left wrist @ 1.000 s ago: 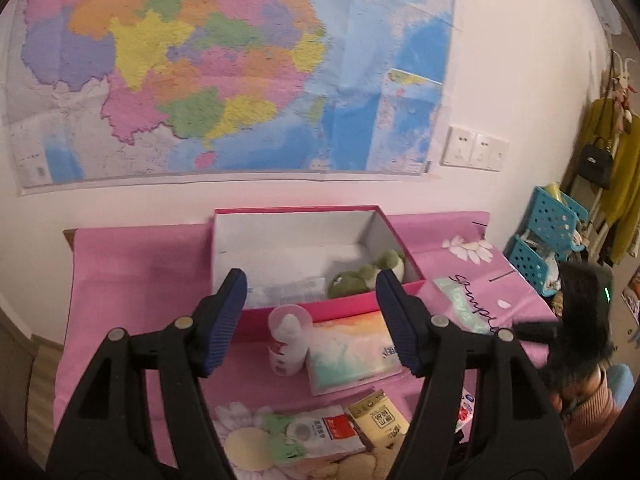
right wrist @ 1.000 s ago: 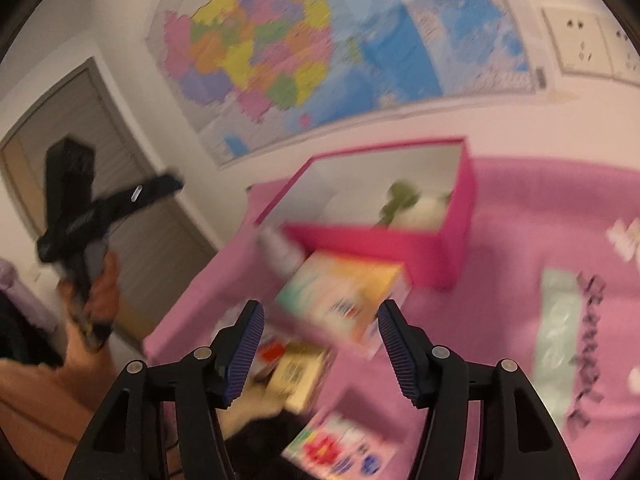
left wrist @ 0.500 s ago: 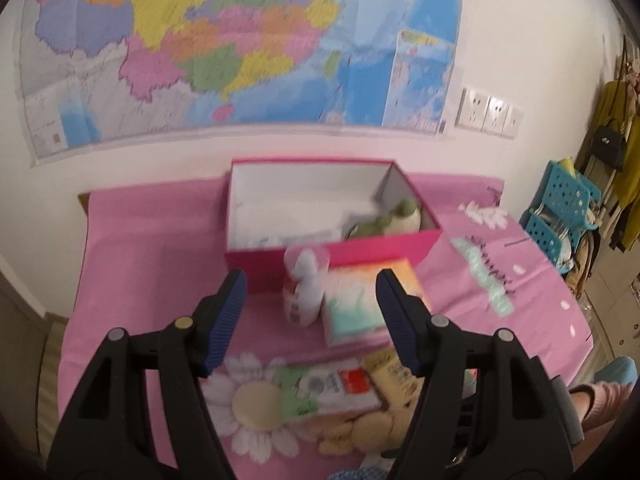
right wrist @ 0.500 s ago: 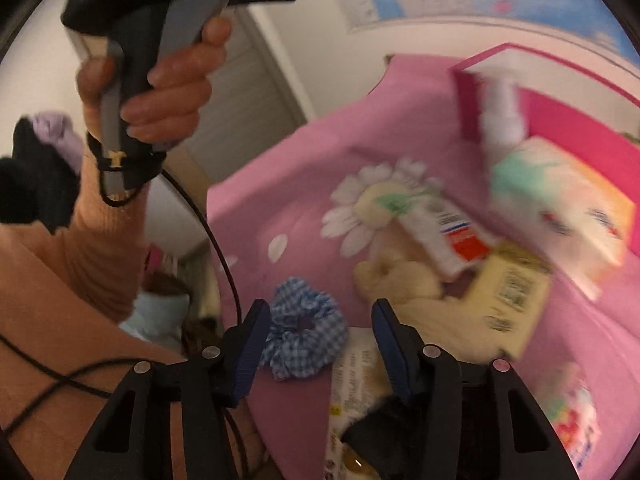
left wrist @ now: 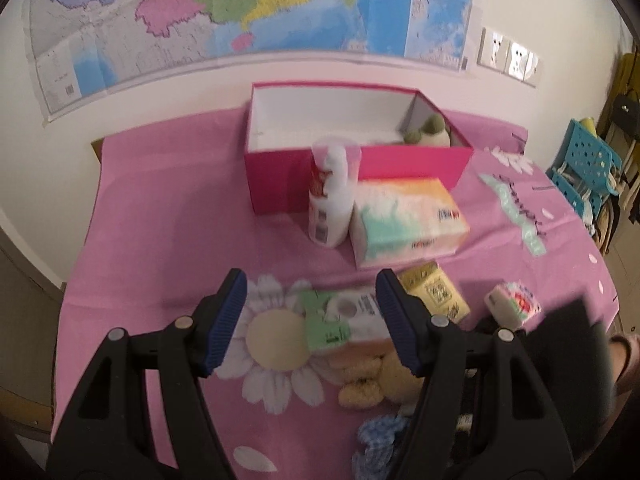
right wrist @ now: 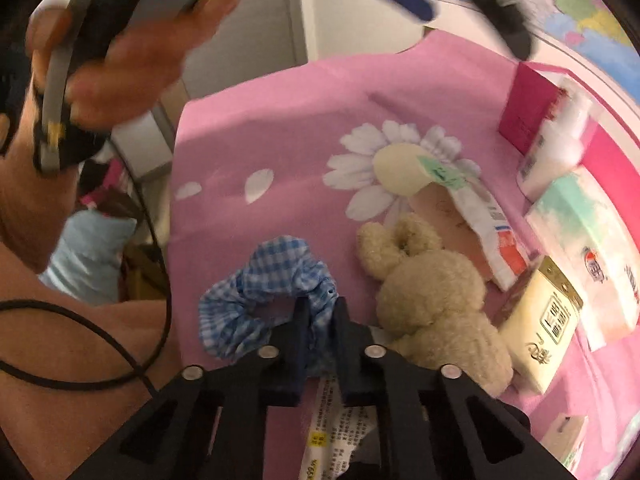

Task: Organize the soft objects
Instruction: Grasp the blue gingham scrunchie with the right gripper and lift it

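My right gripper [right wrist: 320, 312] is shut on the near edge of a blue checked scrunchie [right wrist: 264, 276] that lies on the pink tablecloth. A beige plush bunny [right wrist: 432, 300] lies just right of it; it also shows in the left wrist view [left wrist: 372, 380], as does the scrunchie [left wrist: 380, 436]. My left gripper [left wrist: 312, 320] is open and empty, held above the table. An open pink box [left wrist: 360, 160] stands at the back with a green plush toy [left wrist: 428, 132] in its right end.
A white bottle [left wrist: 332, 200] and a tissue box [left wrist: 404, 220] stand in front of the pink box. A yellow packet [left wrist: 436, 296], a wipes pack [left wrist: 344, 316] and a small floral pack [left wrist: 512, 304] lie nearer. Blue baskets [left wrist: 584, 176] stand at the right.
My right gripper has closed on the blue scrunchie. My left gripper has tilted down and the table has come nearer in its view.
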The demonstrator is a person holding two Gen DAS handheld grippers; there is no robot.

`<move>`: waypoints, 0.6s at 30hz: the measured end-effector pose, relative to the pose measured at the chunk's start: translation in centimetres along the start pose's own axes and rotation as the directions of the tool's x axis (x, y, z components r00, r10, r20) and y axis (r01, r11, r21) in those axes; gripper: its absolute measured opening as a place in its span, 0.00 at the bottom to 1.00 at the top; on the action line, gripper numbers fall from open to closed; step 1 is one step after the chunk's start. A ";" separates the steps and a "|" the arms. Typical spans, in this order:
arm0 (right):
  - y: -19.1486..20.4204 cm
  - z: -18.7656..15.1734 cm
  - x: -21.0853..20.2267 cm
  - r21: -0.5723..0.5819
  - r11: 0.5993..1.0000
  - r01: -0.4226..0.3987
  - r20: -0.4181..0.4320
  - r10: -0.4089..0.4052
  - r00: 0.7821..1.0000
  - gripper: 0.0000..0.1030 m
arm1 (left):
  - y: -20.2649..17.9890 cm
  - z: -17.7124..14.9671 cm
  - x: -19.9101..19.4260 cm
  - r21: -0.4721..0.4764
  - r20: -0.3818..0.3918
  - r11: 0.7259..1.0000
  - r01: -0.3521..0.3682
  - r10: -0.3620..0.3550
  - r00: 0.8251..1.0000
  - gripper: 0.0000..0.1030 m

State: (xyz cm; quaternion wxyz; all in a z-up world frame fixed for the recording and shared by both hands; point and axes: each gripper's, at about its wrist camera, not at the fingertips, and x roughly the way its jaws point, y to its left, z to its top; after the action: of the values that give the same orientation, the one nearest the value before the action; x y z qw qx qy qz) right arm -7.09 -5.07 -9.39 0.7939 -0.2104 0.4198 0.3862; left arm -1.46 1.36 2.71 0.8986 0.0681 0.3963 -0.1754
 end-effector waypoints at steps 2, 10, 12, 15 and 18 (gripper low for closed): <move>-1.5 -0.1 -1.2 0.069 0.997 -0.027 0.042 0.024 0.999 0.08 | -0.2 -0.7 0.1 0.006 -0.012 1.000 0.017 -0.017 1.000 0.66; -7.3 -1.3 -5.8 0.319 0.946 -0.060 0.201 -0.006 0.980 0.08 | -1.7 -4.1 1.0 0.040 -0.090 0.983 0.181 -0.177 0.980 0.66; -8.5 -1.7 -6.1 0.360 0.931 -0.057 0.207 -0.021 0.978 0.08 | -2.3 -4.7 1.1 0.050 -0.102 0.975 0.218 -0.212 0.972 0.66; -9.5 -2.0 -6.1 0.397 0.915 -0.067 0.218 -0.023 0.976 0.08 | -3.3 -5.3 1.6 0.065 -0.134 0.963 0.262 -0.252 0.958 0.66; -10.2 -2.4 -6.3 0.424 0.903 -0.066 0.226 -0.035 0.973 0.08 | -3.9 -5.4 1.8 0.074 -0.140 0.953 0.294 -0.282 0.949 0.66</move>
State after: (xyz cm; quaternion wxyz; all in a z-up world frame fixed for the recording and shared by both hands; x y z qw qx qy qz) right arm -2.40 -15.61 -5.41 0.8604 0.0182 0.4020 0.3126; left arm -5.49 -1.27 -2.24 0.8319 0.0629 0.4500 -0.3184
